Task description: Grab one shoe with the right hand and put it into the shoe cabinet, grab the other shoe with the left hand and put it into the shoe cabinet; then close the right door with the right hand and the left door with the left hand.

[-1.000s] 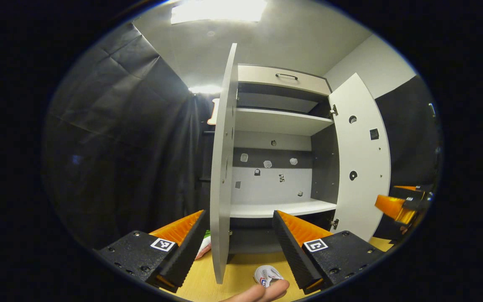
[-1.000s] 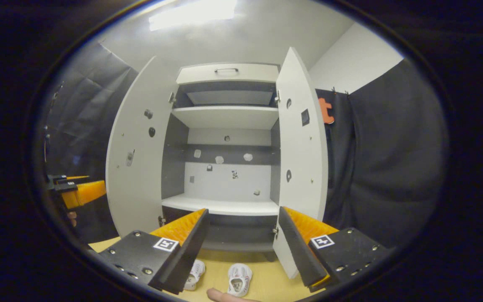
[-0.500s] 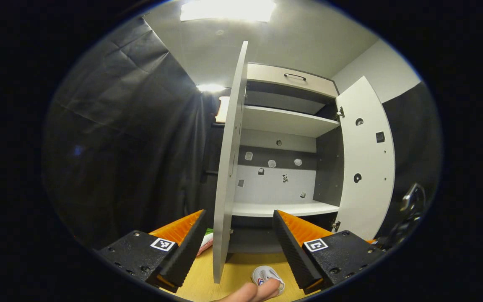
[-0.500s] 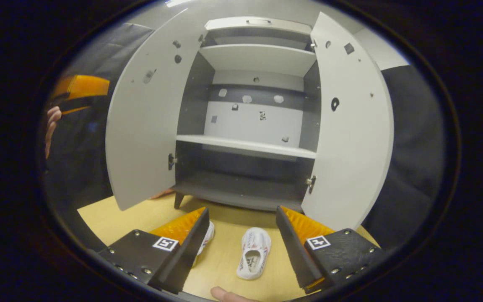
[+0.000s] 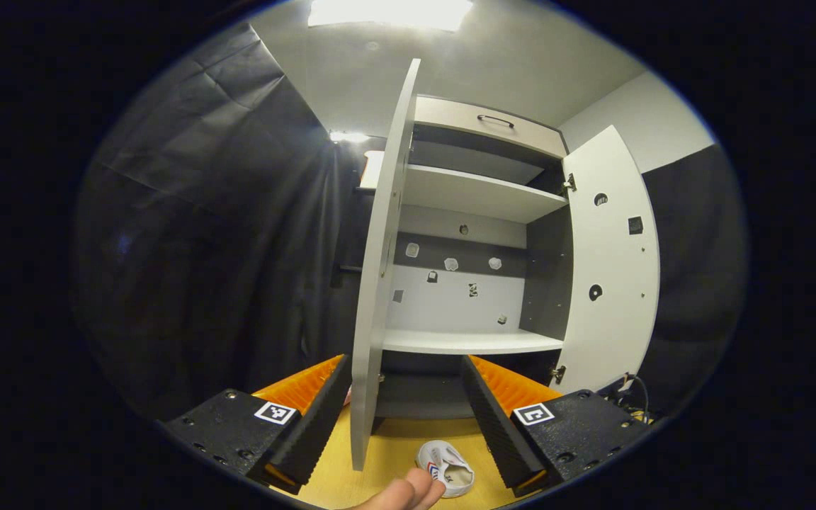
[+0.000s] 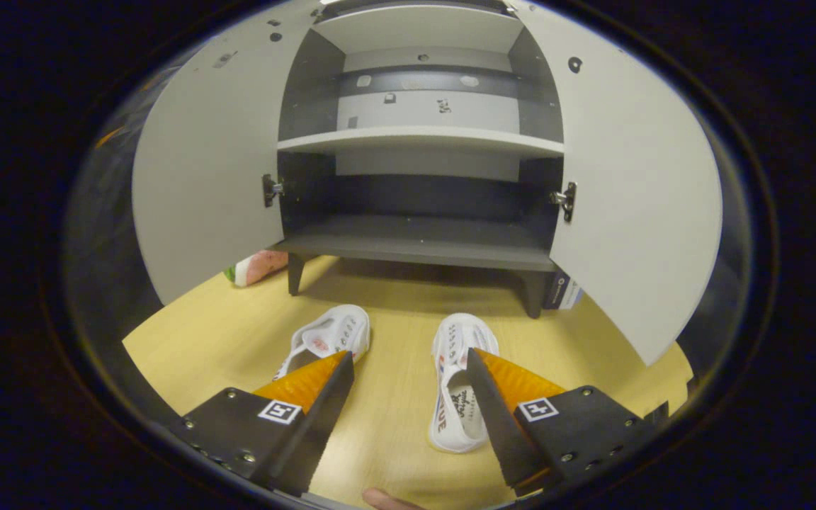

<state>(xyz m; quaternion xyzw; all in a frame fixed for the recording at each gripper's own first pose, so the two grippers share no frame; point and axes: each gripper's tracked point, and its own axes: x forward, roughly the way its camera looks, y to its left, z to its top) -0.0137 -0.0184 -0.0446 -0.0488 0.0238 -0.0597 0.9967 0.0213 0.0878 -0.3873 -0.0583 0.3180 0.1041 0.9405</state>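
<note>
Two white shoes lie on the wooden floor before the open shoe cabinet (image 6: 422, 241). In the right gripper view the right shoe (image 6: 457, 382) is partly behind my right finger, and the left shoe (image 6: 330, 336) pokes out behind my left finger. My right gripper (image 6: 411, 375) hangs open above them, holding nothing. Both doors stand wide: the left door (image 6: 202, 170) and the right door (image 6: 635, 191). In the left gripper view my left gripper (image 5: 404, 382) is open, with the left door's edge (image 5: 380, 283) between its fingers farther off and one shoe (image 5: 445, 469) low down.
A striped red-and-green object (image 6: 258, 266) lies under the left door beside a cabinet leg. A small box (image 6: 564, 290) sits by the right leg. Black cloth walls close in on both sides. A fingertip (image 5: 408, 492) shows at the bottom of the left gripper view.
My right gripper has tilted down and dropped toward the floor, so both shoes now lie close below it. The left gripper has barely moved; the other gripper left its view.
</note>
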